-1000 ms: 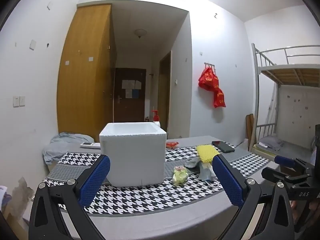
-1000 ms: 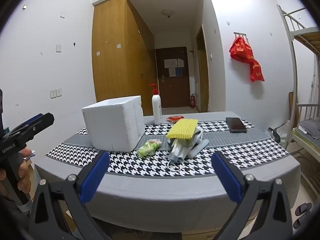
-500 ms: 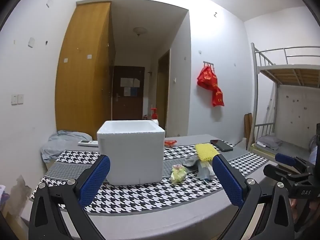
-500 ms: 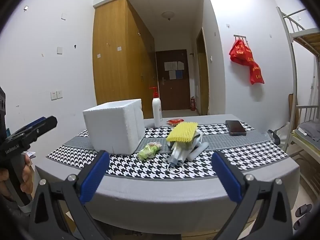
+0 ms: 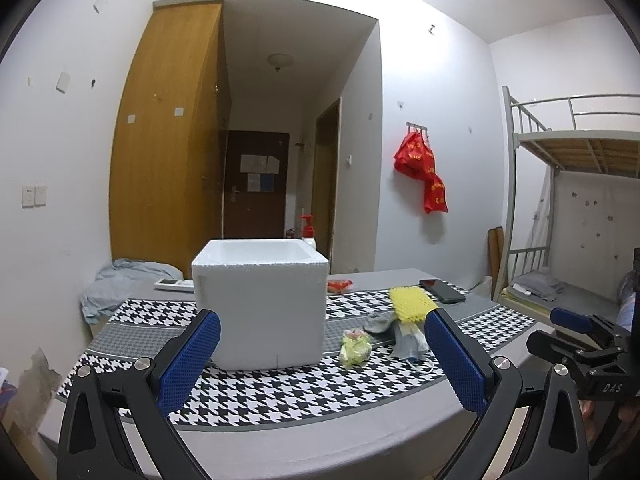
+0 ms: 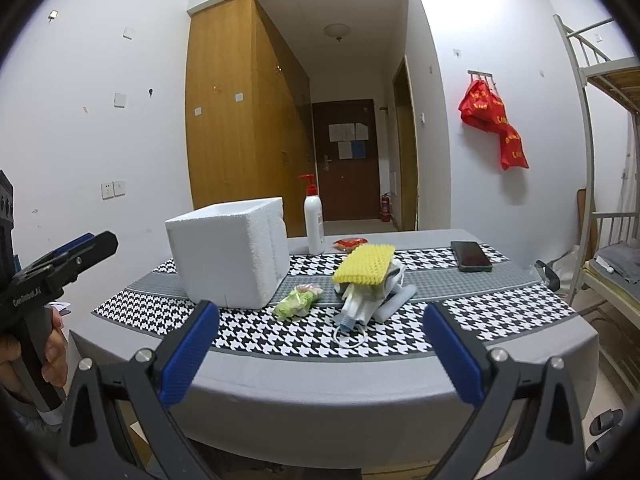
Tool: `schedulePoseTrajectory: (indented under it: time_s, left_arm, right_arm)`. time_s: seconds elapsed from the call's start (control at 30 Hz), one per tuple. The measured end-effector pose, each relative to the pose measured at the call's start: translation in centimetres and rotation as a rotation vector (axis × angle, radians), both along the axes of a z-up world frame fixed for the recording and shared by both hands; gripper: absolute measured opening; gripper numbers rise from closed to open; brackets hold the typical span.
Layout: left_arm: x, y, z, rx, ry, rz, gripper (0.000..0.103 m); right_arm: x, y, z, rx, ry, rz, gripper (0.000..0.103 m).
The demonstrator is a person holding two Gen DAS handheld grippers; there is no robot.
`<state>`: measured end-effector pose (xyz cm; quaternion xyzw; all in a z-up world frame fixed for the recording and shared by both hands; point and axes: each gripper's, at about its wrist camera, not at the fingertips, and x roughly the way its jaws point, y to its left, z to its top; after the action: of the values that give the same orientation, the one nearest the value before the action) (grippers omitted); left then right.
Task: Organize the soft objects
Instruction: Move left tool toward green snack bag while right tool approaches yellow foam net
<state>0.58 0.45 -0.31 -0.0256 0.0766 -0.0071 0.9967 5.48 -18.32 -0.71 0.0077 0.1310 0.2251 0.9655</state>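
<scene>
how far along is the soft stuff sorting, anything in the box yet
Nothing looks done: the yellow sponge, the green bundle and the face masks all lie beside the foam box. Its inside is hidden. Left gripper and right gripper hold nothing, jaws open. All picking remains.

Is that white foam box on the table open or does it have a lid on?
Open. The foam box has no lid; the left wrist view shows its rim and inner walls. Whether anything lies inside, cannot tell.
</scene>
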Motion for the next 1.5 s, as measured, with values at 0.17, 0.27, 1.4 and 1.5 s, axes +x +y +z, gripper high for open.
schedulePoseTrajectory:
  time_s: [0.17,0.27,1.4,1.5]
  left_arm:
    - [-0.1,-0.2,0.0,0.017,-0.010,0.009,0.102]
    - [0.0,-0.1,0.0,0.014,-0.006,0.009,0.102]
    - [0.8,-0.8,0.0,0.037,0.022,-0.007,0.102]
    - [0.9,-0.8,0.1,0.029,0.020,-0.013,0.102]
  right_arm:
    - [0.0,0.0,-0.1,-0.002,0.000,-0.002,0.103]
    - [0.1,0.0,-0.1,-0.003,0.004,-0.003,0.103]
    - [0.4,0.0,0.8,-0.014,-0.005,-0.015,0.103]
    - [0.5,0.0,1.0,-0.016,-0.006,-0.020,0.103]
